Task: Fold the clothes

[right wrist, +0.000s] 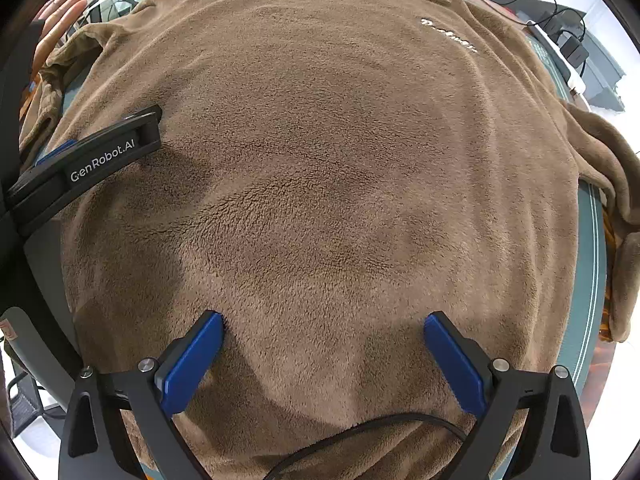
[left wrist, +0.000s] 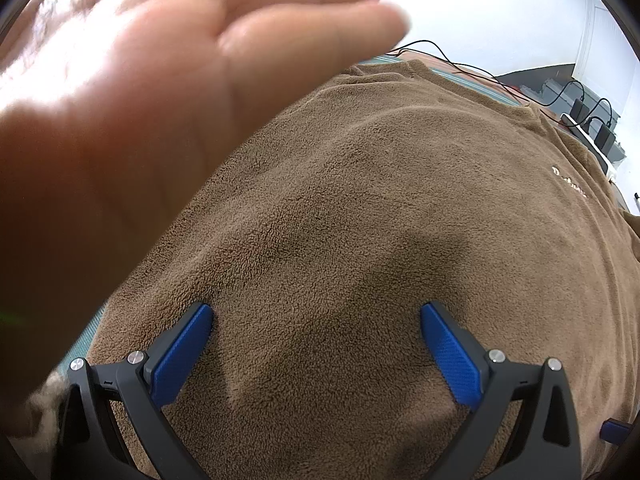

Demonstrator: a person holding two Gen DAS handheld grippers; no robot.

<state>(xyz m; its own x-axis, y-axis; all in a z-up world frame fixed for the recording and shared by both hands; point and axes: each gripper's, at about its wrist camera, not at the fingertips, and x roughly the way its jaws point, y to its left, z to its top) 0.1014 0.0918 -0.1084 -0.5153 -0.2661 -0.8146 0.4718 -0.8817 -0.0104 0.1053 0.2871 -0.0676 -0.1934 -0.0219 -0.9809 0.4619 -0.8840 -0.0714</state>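
Two sets of tongs hover over a brown fleece top (right wrist: 320, 168) that lies spread flat, front up, across a teal-covered surface (right wrist: 588, 264). The top fills almost the whole of both views; small white lettering (right wrist: 450, 34) sits on its chest, too small to read.

The left tongs (left wrist: 316, 320) are spread wide, released, grasping nothing, their blue pads (left wrist: 450, 354) apart above the fleece near one side edge of the top. In the right wrist view the same tongs show from the side as a black arm marked "GenRobot.AI" at the left edge of the top. A bare hand (left wrist: 152, 92) held flat, fingers together and blurred, covers the upper left of the left wrist view; its fingertips (right wrist: 70, 8) also appear at the top left corner of the right view.

The right tongs (right wrist: 324, 326) are likewise wide apart and empty, with fleece showing between the pads. A black cable (right wrist: 360, 428) loops over the cloth just below them. One sleeve (right wrist: 612, 168) trails off the surface on the right, another sleeve (right wrist: 48, 92) bunches at the left. Beyond the collar, black wires (left wrist: 460, 60) and a power strip (left wrist: 588, 132) with plugs sit at the far edge.
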